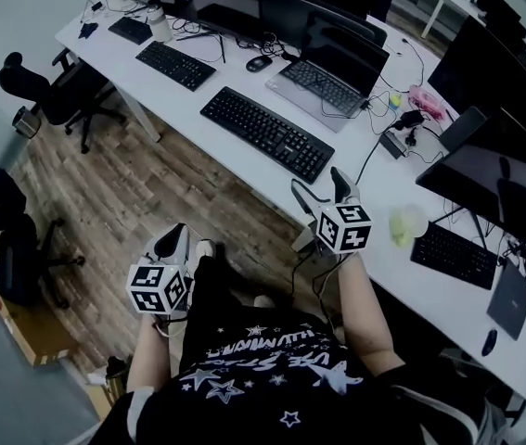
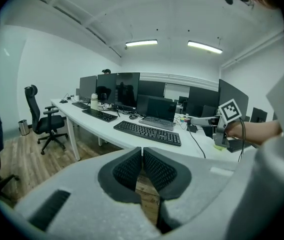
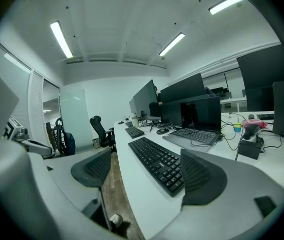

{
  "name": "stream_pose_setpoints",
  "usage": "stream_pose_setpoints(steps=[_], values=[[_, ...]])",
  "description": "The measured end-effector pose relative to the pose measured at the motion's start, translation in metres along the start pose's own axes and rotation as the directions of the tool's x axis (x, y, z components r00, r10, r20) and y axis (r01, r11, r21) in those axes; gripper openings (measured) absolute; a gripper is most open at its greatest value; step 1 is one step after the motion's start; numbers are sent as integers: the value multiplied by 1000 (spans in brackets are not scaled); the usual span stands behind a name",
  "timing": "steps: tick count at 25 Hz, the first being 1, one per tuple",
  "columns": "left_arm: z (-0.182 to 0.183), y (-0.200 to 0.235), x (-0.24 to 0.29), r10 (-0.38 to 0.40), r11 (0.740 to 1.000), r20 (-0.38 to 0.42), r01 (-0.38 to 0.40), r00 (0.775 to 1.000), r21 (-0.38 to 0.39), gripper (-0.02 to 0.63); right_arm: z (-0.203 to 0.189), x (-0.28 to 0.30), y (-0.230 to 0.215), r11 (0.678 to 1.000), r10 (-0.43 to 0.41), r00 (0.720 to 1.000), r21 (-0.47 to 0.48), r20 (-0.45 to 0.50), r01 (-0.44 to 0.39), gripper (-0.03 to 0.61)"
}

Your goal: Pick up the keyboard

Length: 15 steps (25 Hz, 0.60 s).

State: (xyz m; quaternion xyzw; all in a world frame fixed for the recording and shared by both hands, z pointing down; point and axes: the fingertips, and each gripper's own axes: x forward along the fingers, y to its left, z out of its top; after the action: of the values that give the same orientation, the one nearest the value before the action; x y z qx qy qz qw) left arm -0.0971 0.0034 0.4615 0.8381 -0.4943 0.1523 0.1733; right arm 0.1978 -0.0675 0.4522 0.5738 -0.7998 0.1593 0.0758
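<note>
The keyboard (image 1: 267, 133) lay flat near the front edge of the white desk (image 1: 235, 162), in front of the laptop (image 1: 323, 77), and nothing was touching it. Our right gripper (image 1: 321, 191) hovered near its right end with the jaws well apart and nothing between the pads. Our left gripper (image 1: 174, 239) hung well back over the floor, its jaws pressed together on nothing. We judged this to be the approach. To do it well, we would line the right jaws up squarely on the keyboard's end and close only once both pads had it. We would also open the left for the far end, so the board lifted level.
</note>
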Motion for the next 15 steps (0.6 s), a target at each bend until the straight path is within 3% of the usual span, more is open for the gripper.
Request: stream_pose_setpoints(steps=[7, 15], values=[[33, 37, 82, -138, 989, -32, 140, 990, 50, 28, 6, 43, -22, 992, -127, 992, 23, -11, 127, 431], [89, 77, 189, -334, 931, -79, 342, 939, 130, 28, -1, 106, -35, 961, -273, 955, 12, -113, 276, 444]])
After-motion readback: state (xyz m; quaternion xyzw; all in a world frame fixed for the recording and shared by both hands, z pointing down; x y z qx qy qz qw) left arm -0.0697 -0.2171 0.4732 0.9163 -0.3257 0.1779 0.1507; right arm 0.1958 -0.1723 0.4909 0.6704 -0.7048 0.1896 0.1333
